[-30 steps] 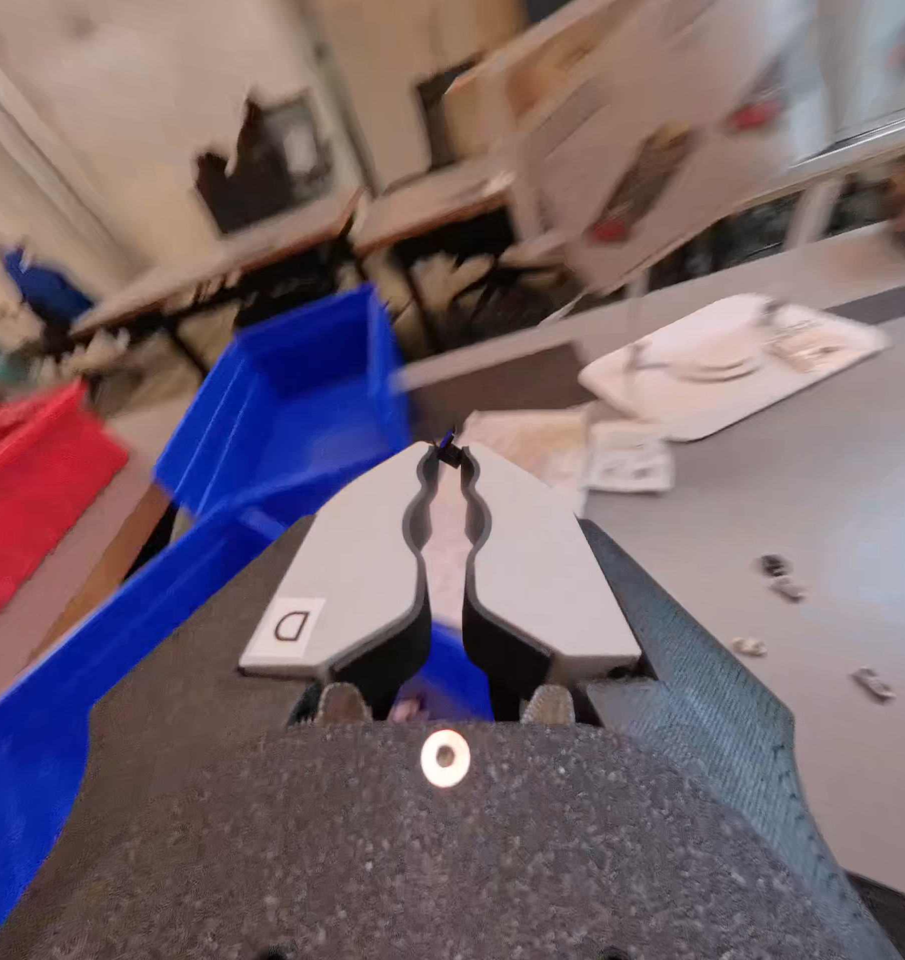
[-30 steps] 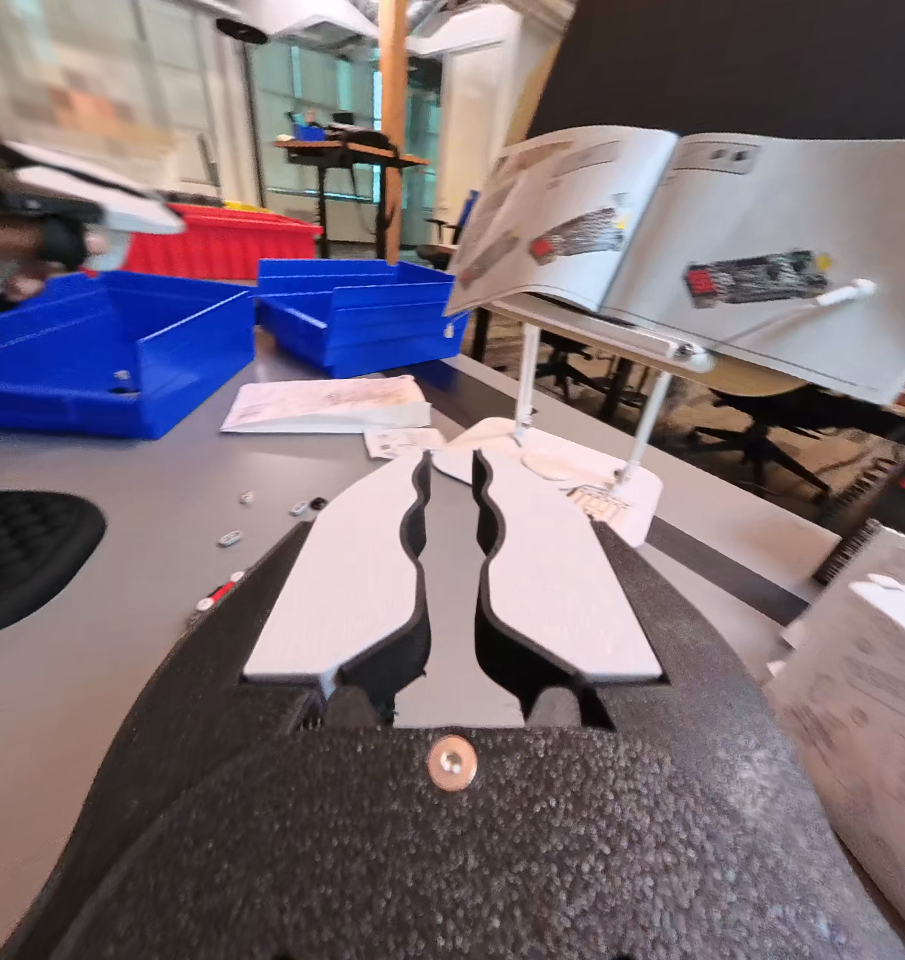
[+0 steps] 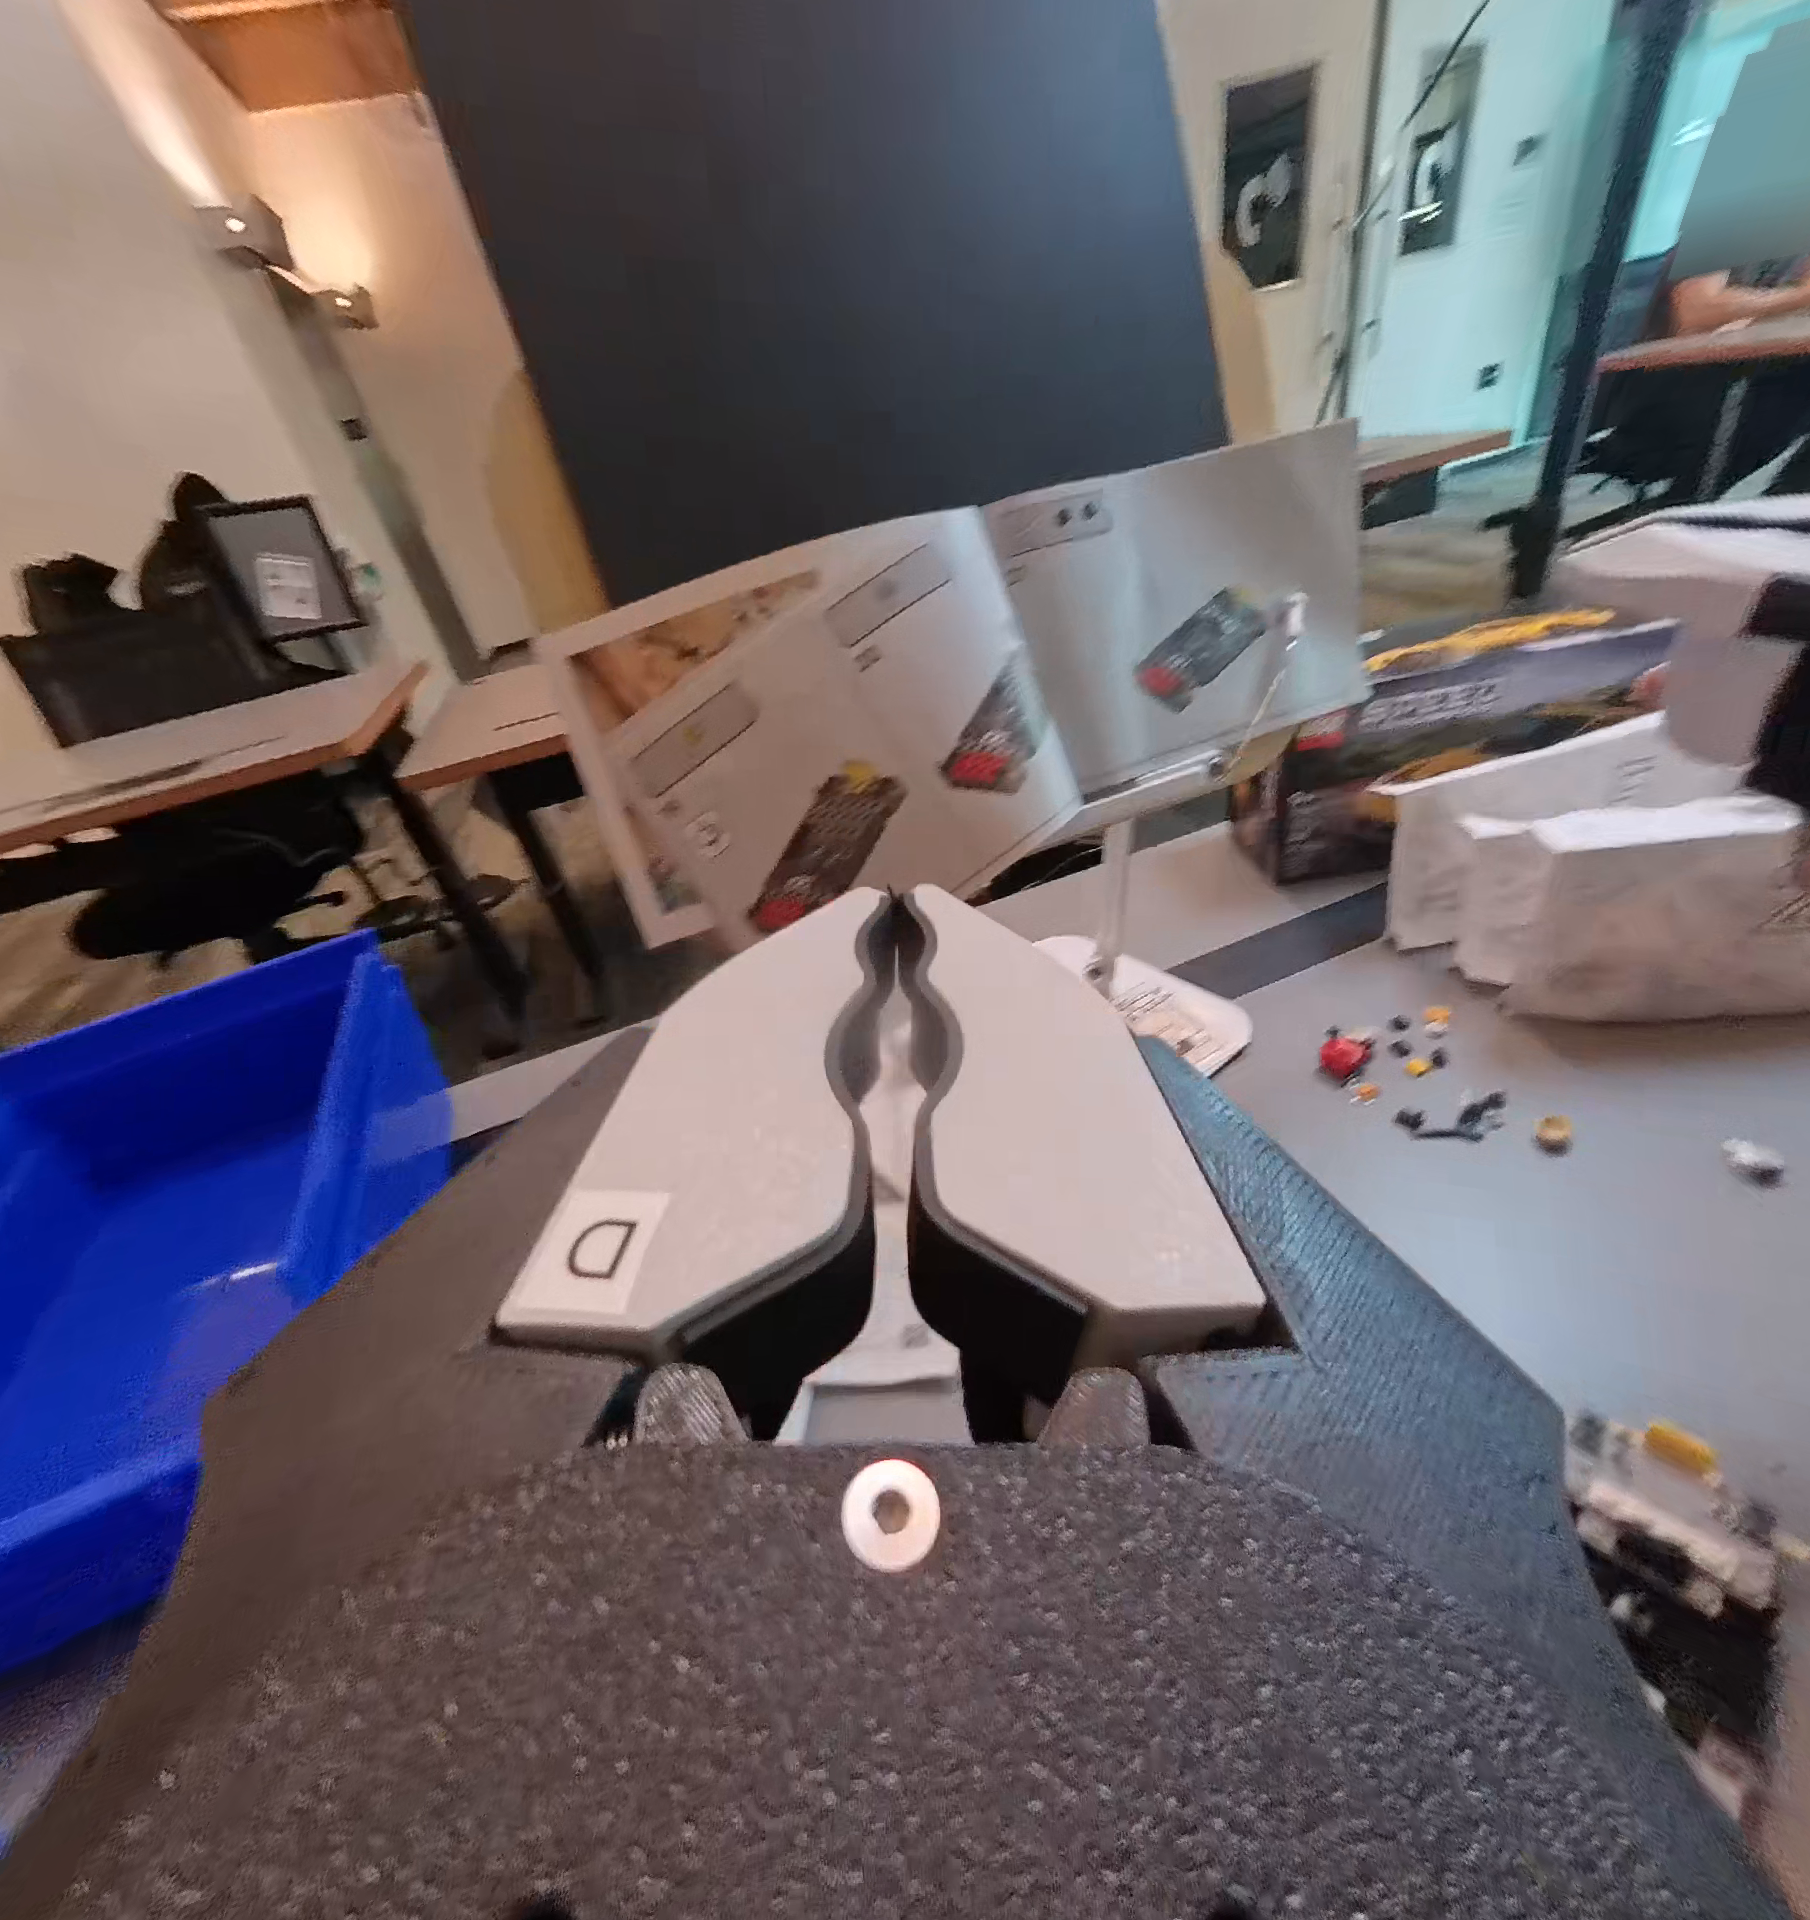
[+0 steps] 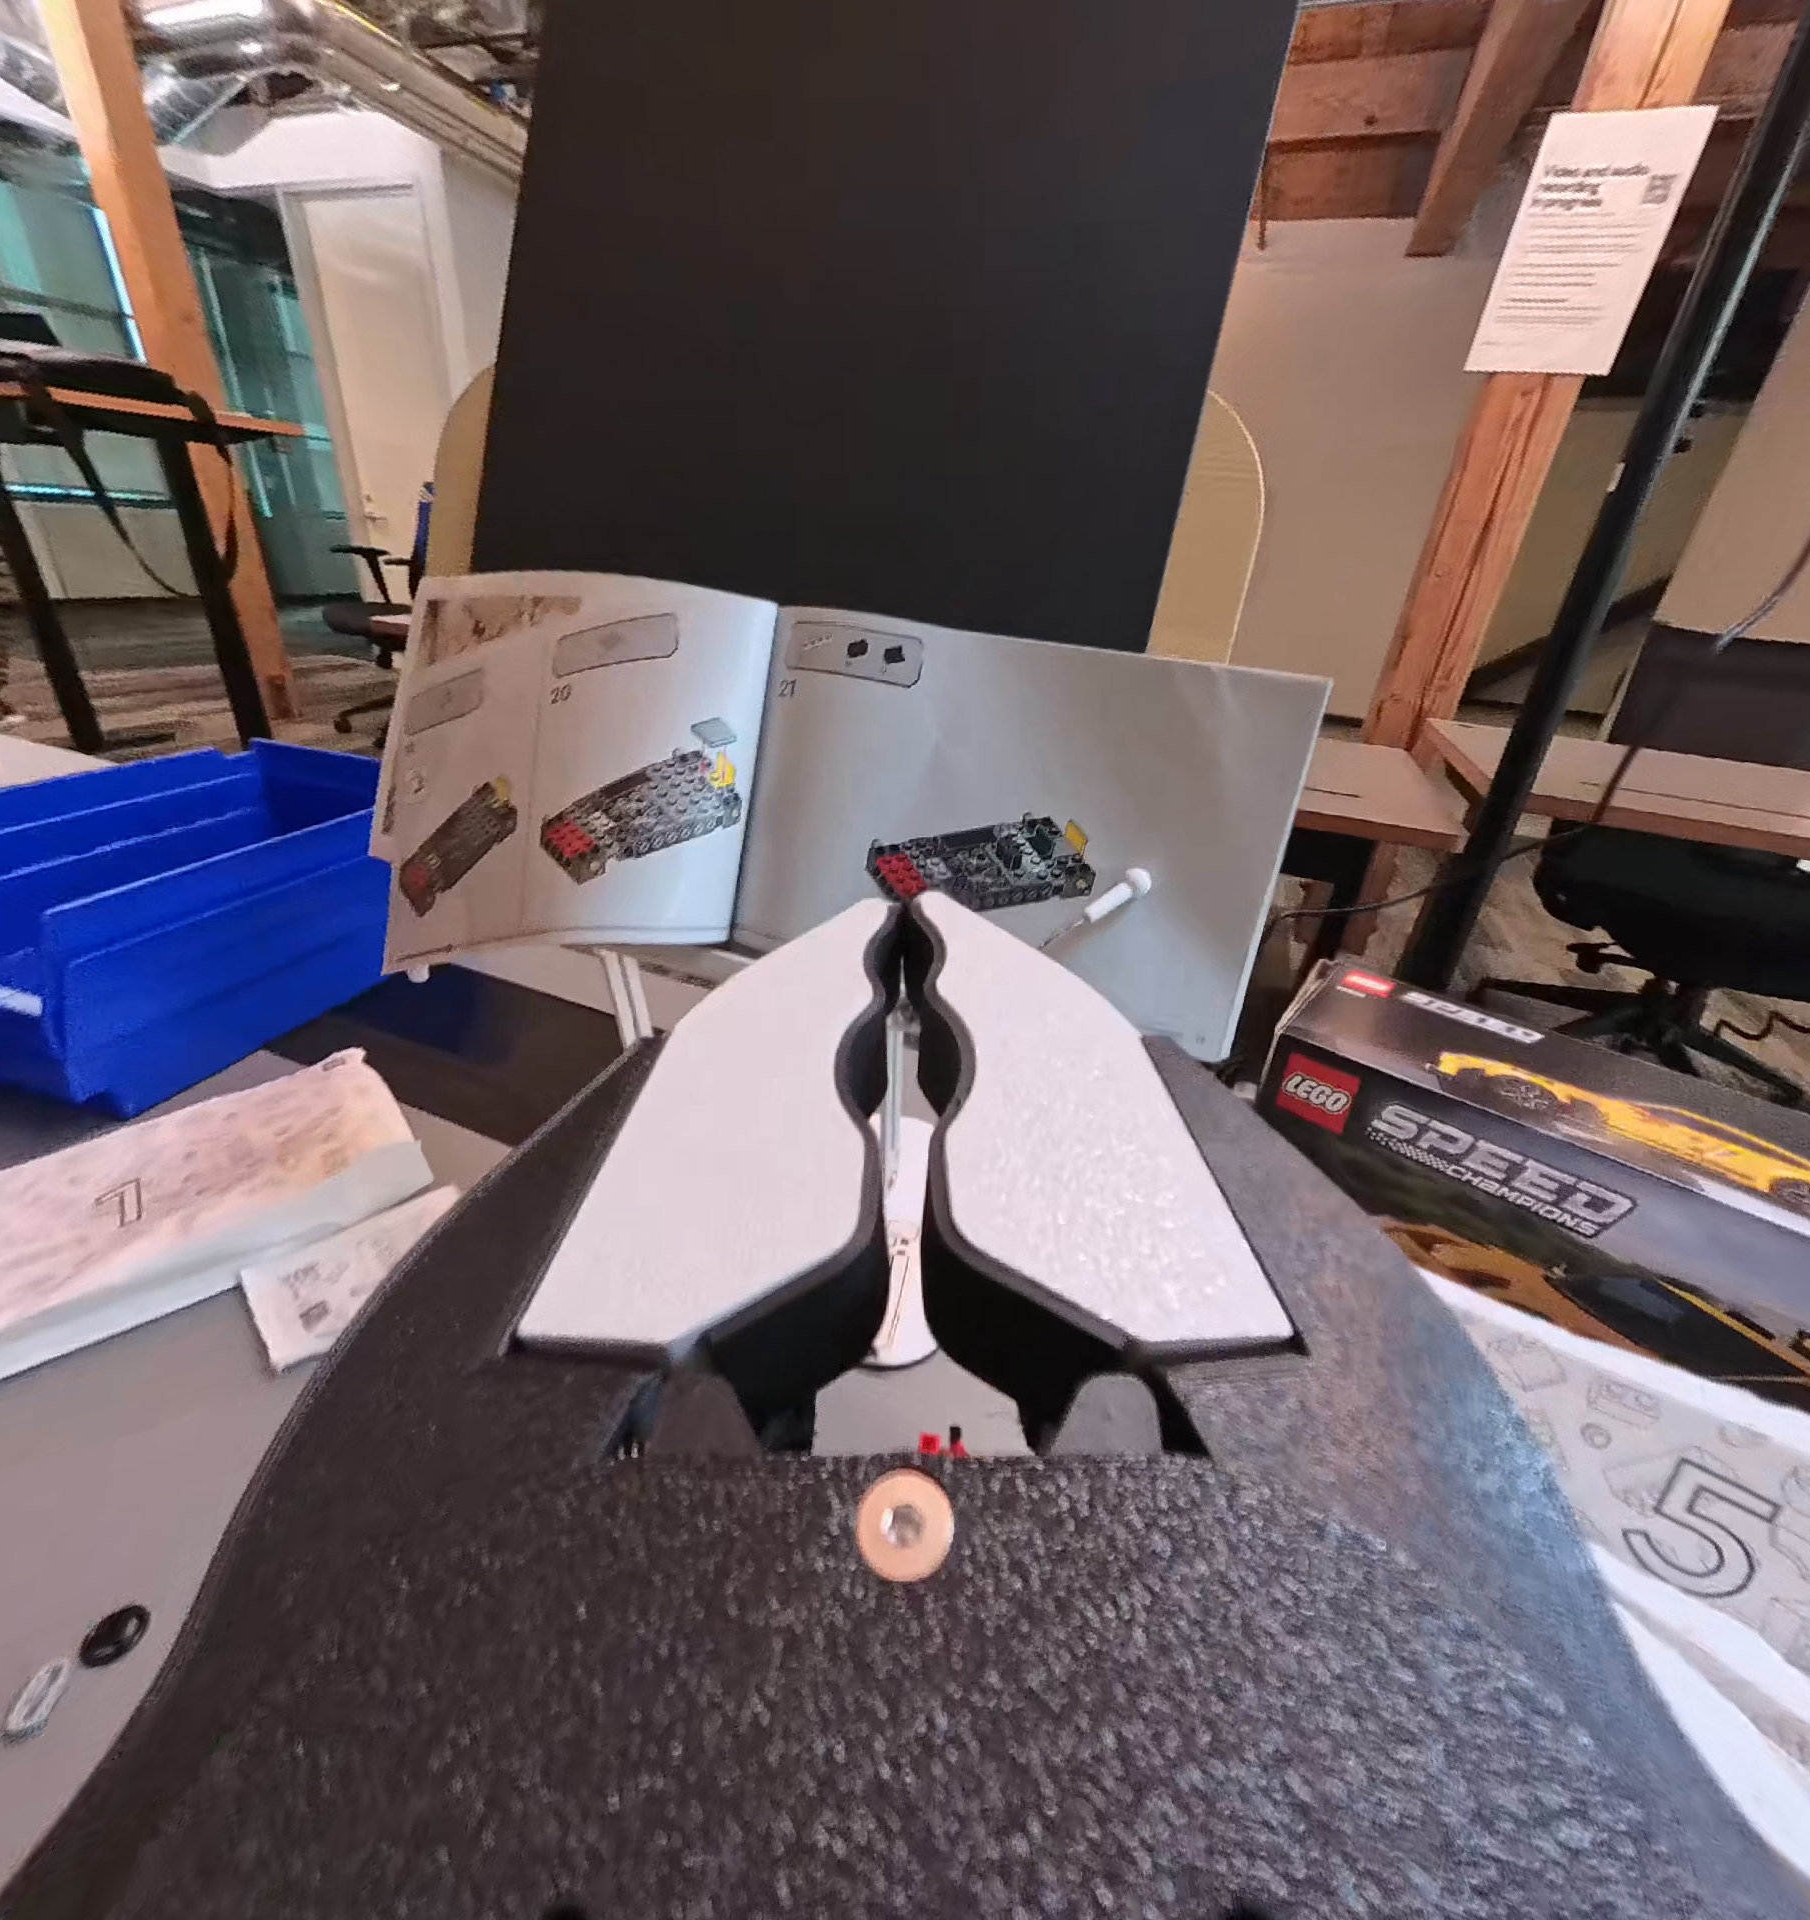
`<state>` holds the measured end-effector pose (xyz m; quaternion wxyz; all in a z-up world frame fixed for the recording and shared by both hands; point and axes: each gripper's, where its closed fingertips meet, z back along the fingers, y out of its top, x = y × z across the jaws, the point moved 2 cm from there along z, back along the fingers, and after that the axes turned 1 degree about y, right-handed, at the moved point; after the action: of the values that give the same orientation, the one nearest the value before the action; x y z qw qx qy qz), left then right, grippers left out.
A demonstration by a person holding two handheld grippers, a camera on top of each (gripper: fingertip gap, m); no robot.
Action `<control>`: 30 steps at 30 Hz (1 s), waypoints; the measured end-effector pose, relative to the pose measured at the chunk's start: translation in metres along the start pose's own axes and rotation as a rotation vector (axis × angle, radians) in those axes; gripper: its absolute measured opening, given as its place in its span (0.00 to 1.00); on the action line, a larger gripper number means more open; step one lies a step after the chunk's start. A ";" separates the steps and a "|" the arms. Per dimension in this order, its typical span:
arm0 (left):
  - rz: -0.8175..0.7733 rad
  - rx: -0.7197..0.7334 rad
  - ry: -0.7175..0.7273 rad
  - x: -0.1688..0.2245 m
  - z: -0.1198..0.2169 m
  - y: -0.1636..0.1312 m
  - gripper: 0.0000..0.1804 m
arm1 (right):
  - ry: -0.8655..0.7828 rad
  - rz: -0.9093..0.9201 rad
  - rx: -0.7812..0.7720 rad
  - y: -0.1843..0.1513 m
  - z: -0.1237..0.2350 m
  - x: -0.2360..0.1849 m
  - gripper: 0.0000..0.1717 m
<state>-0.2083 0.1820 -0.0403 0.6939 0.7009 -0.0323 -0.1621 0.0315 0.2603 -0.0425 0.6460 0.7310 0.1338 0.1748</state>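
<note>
With both the left gripper (image 3: pixel 896 902) and the right gripper (image 4: pixel 906 906) closed on nothing above the grey table (image 3: pixel 1503 1226), facing the propped instruction booklet (image 4: pixel 776 769), loose bricks (image 3: pixel 1400 1060) lie well apart.

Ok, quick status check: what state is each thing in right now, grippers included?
Left gripper: shut, nothing visibly held.
Right gripper: shut, nothing visibly held.
Instruction booklet: open, propped on its stand.
Blue bin: open-topped, visible part empty.
Boxed set: lying flat on the table.
Small loose pieces: scattered on the table.
</note>
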 end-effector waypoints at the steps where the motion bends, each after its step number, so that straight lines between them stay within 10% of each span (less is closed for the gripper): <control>1: 0.019 0.001 -0.019 0.005 -0.009 0.002 0.00 | -0.011 -0.001 -0.001 0.002 -0.004 0.001 0.00; 14: 0.061 -0.036 0.008 0.039 -0.105 -0.003 0.00 | -0.112 0.074 -0.080 -0.010 -0.031 -0.002 0.00; 30: 0.044 -0.078 0.066 0.071 -0.109 -0.021 0.00 | -0.109 0.033 -0.128 -0.032 -0.022 0.009 0.00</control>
<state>-0.1150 0.2685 -0.0753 0.7248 0.6773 -0.0182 -0.1247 0.0307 0.2882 -0.0712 0.6947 0.6987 0.0751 0.1536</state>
